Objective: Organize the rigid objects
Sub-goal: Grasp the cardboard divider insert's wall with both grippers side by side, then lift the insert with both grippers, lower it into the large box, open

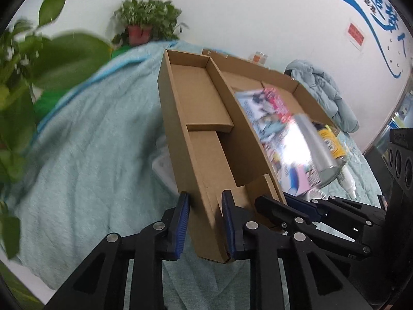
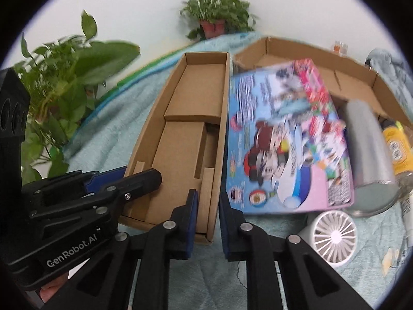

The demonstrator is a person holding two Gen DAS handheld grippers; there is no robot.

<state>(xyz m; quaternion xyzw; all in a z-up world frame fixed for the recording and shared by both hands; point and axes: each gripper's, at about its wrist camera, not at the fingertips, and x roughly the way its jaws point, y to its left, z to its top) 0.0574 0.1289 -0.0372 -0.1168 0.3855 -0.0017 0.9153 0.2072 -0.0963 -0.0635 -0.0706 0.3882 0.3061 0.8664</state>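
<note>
Both grippers' fingers on cardboard box [image 2: 178, 139] edges

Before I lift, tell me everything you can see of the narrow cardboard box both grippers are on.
The narrow cardboard box is plain brown corrugated board, long and open-topped, with folded cardboard inserts forming raised steps inside and nothing else in it. It lies on the light teal blanket, beside the colourful toy box. At its near end the left gripper clamps its left corner and the right gripper clamps its right side wall.
</note>
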